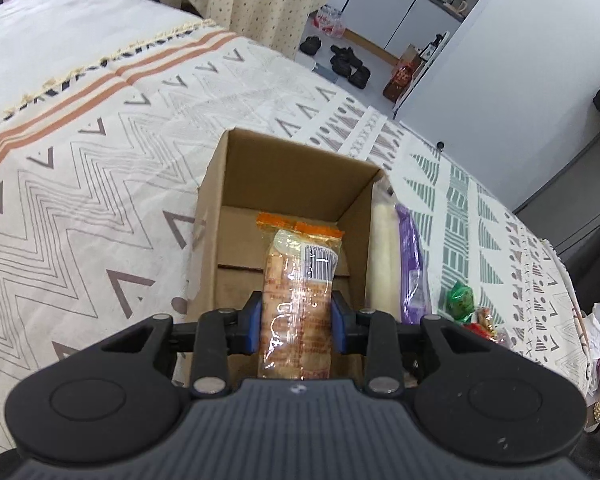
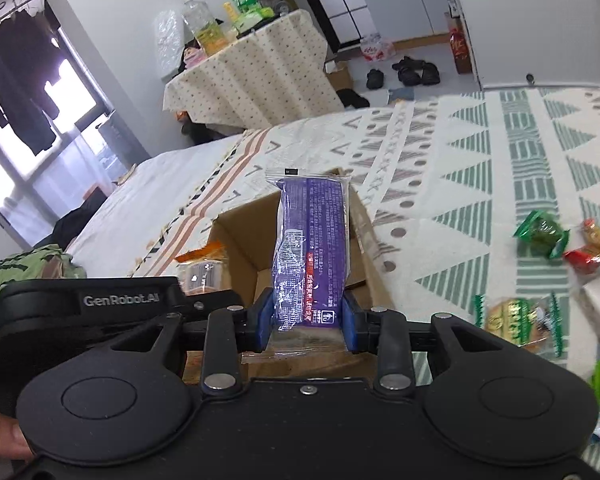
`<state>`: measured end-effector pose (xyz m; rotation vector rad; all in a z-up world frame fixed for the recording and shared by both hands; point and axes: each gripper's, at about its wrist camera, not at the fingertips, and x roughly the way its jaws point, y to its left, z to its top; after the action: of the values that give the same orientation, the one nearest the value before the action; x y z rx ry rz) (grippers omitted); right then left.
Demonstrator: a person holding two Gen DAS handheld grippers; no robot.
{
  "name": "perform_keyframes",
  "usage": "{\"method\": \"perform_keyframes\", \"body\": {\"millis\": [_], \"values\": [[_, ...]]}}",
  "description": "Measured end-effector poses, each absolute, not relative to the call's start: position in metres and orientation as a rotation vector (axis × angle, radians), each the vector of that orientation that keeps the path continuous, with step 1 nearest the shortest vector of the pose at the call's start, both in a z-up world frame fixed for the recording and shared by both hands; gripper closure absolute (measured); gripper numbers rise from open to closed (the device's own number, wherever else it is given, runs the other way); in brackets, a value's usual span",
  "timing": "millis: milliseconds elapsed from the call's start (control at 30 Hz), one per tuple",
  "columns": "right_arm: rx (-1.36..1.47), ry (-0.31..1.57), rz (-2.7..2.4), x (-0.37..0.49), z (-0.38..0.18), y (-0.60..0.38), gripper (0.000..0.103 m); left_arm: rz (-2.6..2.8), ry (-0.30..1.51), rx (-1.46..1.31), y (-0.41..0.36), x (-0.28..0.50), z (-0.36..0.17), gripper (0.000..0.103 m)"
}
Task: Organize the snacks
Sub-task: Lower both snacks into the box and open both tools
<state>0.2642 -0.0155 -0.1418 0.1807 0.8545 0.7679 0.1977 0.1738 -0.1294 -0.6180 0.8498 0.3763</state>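
My left gripper (image 1: pixel 297 325) pinches an orange cracker pack (image 1: pixel 298 280) over the cardboard box (image 1: pixel 284 168); my right gripper (image 2: pixel 309 320) pinches a purple snack pack (image 2: pixel 310 248) at the box's right.

Patterned bedspread (image 1: pixel 100 152), bright window (image 2: pixel 24 128)

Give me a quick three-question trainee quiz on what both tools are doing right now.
1. True or false: the left tool is shut on the orange snack pack.
2. What colour is the snack pack in the right tool? A green, B purple, C red.
3. What open container do both packs hang over?

Key
1. True.
2. B, purple.
3. The cardboard box on the patterned blanket.
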Motion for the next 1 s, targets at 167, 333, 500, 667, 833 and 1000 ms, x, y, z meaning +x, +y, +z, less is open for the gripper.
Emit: {"method": "perform_keyframes", "body": {"millis": [167, 333, 500, 667, 833, 1000], "values": [[0.138, 0.888, 0.751, 0.259, -0.154, -0.01, 0.069, 0.387, 0.858, -0.611, 0.185, 0.195, -0.137, 0.07], [0.138, 0.913, 0.744, 0.251, -0.151, -0.008, 0.069, 0.382, 0.865, -0.595, 0.195, 0.191, -0.136, 0.07], [0.119, 0.903, 0.745, 0.234, -0.146, -0.001, 0.058, 0.383, 0.888, -0.566, 0.191, 0.189, -0.129, 0.066], [0.111, 0.853, 0.749, 0.225, -0.129, -0.006, 0.046, 0.38, 0.896, -0.547, 0.181, 0.183, -0.119, 0.051], [0.12, 0.842, 0.716, 0.223, -0.119, -0.024, 0.039, 0.405, 0.89, -0.541, 0.17, 0.175, -0.11, 0.038], [0.109, 0.836, 0.678, 0.221, -0.111, -0.043, 0.032, 0.413, 0.884, -0.534, 0.155, 0.168, -0.098, 0.024]]}}
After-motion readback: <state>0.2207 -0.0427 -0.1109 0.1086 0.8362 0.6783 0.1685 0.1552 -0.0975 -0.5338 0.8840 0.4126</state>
